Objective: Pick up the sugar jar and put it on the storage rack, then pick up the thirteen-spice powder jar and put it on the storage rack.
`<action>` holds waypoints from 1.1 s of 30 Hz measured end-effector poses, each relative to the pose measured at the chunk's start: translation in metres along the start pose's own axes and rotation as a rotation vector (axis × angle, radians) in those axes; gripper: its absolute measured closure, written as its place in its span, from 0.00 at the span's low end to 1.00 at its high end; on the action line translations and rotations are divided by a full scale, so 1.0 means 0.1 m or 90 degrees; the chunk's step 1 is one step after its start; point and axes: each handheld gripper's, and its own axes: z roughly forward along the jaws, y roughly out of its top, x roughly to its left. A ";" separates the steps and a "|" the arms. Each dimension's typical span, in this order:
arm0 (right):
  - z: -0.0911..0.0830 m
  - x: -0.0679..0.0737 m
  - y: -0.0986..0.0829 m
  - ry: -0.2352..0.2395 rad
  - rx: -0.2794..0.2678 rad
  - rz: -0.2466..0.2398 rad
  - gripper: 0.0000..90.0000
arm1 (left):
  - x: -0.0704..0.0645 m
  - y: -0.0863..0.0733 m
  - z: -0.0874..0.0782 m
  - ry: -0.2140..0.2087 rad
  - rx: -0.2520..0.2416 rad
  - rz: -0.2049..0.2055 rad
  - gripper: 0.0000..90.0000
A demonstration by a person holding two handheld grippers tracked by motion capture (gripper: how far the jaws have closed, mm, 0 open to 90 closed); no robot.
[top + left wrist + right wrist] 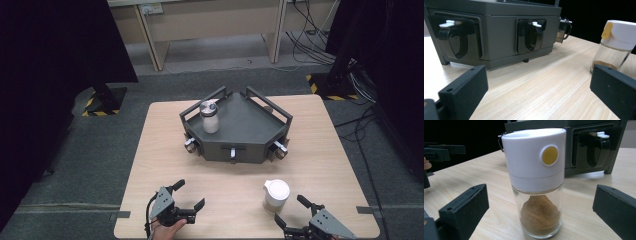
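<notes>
The right gripper (289,210) has its fingers spread wide and empty, the spice jar (276,195) just ahead between them, untouched. The left gripper (189,194) is likewise released, over bare table (230,180) near the front edge. The grey rack (237,127) stands well behind.

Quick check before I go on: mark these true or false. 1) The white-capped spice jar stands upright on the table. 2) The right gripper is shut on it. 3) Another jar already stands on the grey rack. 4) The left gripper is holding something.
1) True: the white-capped spice jar stands upright on the table.
2) False: the right gripper is open, its jaws apart on either side of the jar, not touching it.
3) True: a metal-lidded jar stands on the grey rack.
4) False: the left gripper is open, with nothing between its jaws.
</notes>
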 end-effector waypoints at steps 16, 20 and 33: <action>-0.02 0.00 0.00 -0.001 -0.003 0.000 0.01 | -0.07 -0.08 -0.10 0.011 0.006 0.004 0.01; -0.01 0.00 0.00 -0.001 -0.001 -0.004 0.01 | -0.07 -0.08 -0.10 0.010 0.005 0.004 0.01; -0.01 -0.01 0.00 -0.001 0.000 -0.002 0.01 | -0.06 -0.08 -0.11 0.011 -0.001 0.001 0.01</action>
